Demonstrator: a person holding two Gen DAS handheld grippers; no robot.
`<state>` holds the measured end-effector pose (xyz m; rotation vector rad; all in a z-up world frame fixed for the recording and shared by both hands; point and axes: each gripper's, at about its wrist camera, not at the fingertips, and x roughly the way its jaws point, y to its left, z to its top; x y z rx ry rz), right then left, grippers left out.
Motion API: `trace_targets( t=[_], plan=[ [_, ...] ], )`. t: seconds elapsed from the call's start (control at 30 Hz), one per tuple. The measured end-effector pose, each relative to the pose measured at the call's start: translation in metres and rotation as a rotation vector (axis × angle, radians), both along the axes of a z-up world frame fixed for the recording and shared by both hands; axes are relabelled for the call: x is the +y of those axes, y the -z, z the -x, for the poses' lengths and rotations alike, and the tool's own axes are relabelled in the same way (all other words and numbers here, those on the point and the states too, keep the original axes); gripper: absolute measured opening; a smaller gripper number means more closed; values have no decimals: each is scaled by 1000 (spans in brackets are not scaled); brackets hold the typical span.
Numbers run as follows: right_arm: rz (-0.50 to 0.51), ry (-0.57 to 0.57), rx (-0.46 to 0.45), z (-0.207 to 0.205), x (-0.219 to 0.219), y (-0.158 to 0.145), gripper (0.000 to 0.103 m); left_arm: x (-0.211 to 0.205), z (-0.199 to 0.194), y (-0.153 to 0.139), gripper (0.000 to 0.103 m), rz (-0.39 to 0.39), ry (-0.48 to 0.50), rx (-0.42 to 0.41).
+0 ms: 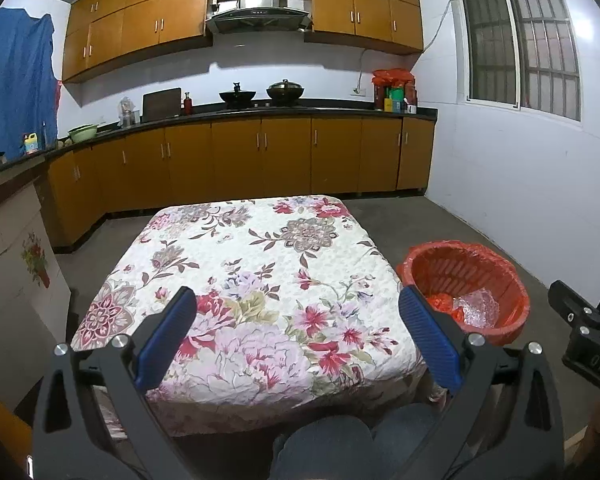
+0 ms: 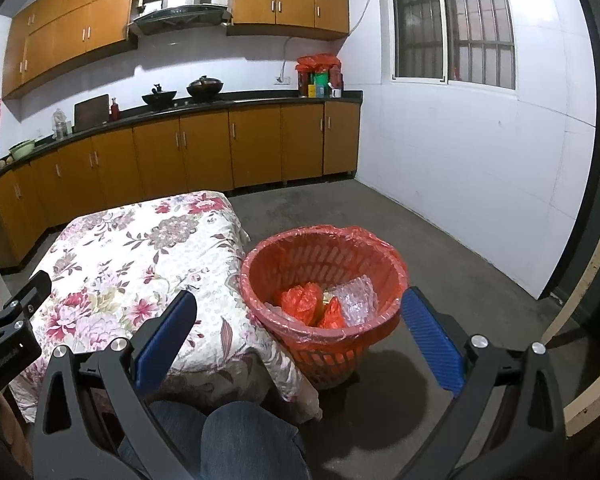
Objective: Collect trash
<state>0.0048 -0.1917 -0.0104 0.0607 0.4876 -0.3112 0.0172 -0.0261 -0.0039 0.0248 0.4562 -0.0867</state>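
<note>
A red plastic trash basket [image 2: 324,280] with a red liner stands on the floor at the right side of the table; it also shows in the left wrist view [image 1: 466,286]. Inside lie crumpled red bags [image 2: 304,302] and clear bubble wrap [image 2: 356,298]. My left gripper [image 1: 298,312] is open and empty over the near part of the floral tablecloth [image 1: 256,264]. My right gripper [image 2: 298,314] is open and empty, held in front of the basket above its near rim. No loose trash shows on the tablecloth [image 2: 132,256].
Kitchen cabinets and a counter [image 1: 240,114] with woks, bottles and bowls run along the far wall. A white wall [image 2: 460,184] with a window is on the right. Grey concrete floor [image 2: 440,264] surrounds the basket. The person's knees [image 2: 236,440] are at the bottom.
</note>
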Motion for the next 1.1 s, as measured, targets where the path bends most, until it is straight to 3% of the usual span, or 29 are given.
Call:
trace_targets(
  t=[1.1],
  plan=[
    [-1,0,5,4,1,4,101,6,13,-4,99,-6,-44,-19]
  ],
)
